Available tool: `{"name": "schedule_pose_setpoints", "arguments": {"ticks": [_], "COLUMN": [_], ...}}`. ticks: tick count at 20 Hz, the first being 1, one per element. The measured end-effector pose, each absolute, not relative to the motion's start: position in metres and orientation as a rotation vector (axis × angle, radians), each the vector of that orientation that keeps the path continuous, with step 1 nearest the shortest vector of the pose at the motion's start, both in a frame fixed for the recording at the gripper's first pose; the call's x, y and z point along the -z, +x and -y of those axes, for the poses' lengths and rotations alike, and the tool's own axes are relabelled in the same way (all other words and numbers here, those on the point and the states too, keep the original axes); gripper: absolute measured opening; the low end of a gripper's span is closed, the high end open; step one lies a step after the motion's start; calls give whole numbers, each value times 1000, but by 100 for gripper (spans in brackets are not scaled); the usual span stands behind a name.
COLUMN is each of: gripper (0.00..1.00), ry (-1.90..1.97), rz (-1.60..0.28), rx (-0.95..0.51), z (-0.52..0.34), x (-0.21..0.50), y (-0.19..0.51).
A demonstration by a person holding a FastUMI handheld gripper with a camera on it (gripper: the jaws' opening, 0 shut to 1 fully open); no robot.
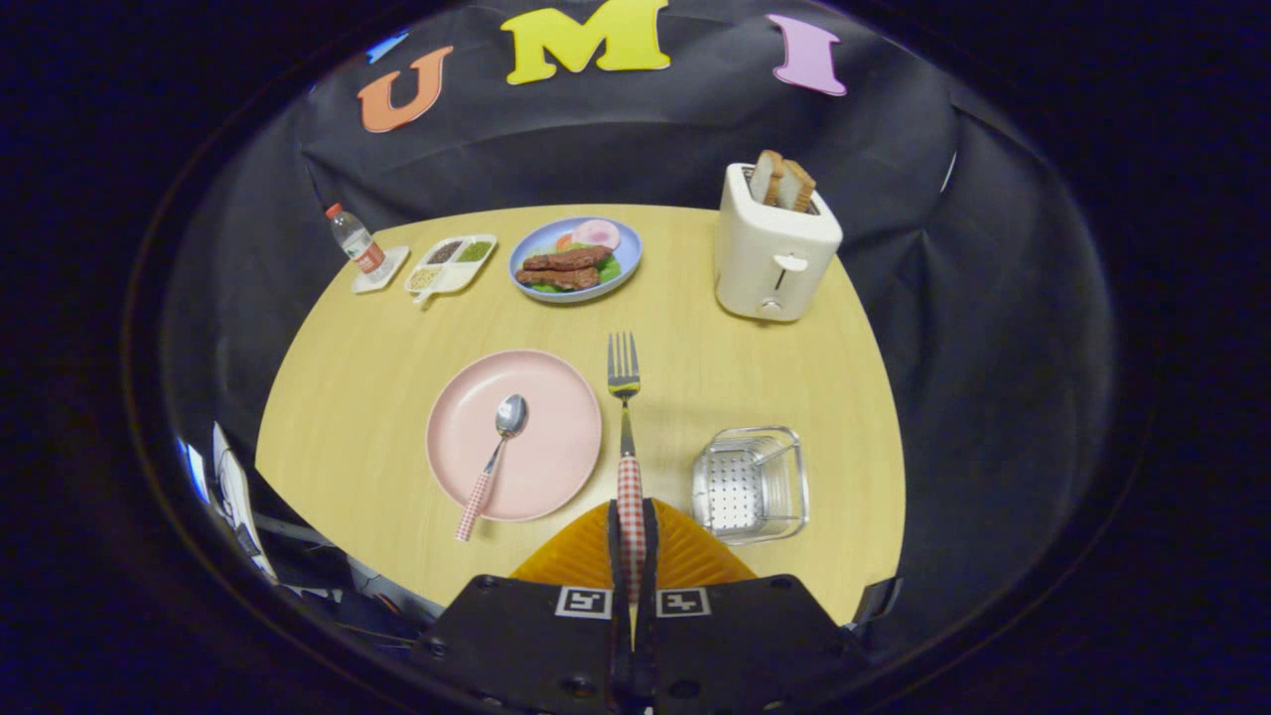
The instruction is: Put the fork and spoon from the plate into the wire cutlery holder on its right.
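Note:
My gripper (632,516) is shut on the fork (626,417), both fingers pressing its red-checked handle. The fork sticks straight out ahead of the fingers, tines pointing away, held above the table between the pink plate (556,397) and the wire cutlery holder (752,484). The spoon (494,459) lies on the pink plate to the left of the fingers, its bowl near the plate's middle and its checked handle hanging over the near rim. The wire holder stands on the table to the right of the fingers, with nothing inside it.
A white toaster (773,260) with bread slices stands beyond the holder. Farther back sit a blue plate of food (576,259), a white divided dish (450,264) and a small bottle (354,241) on a coaster. The round wooden table (367,377) ends close on the near side.

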State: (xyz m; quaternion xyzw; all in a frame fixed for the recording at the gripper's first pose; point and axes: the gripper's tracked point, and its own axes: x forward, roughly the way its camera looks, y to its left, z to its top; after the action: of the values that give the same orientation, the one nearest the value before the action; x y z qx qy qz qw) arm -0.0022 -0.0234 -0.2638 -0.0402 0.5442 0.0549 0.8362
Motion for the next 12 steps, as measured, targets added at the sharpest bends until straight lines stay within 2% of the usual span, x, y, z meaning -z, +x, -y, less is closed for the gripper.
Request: {"name": "schedule_pose_setpoints", "arguments": {"ticks": [4,9,12], "gripper": [2,1,1], "ry": [-108,-94,-77], "rz": [-1276,-1484,-1558], "rx": [-87,-104,-75], "z": [72,95,109], "x": [246,258,268], "y": [-18,-50,-44]}}
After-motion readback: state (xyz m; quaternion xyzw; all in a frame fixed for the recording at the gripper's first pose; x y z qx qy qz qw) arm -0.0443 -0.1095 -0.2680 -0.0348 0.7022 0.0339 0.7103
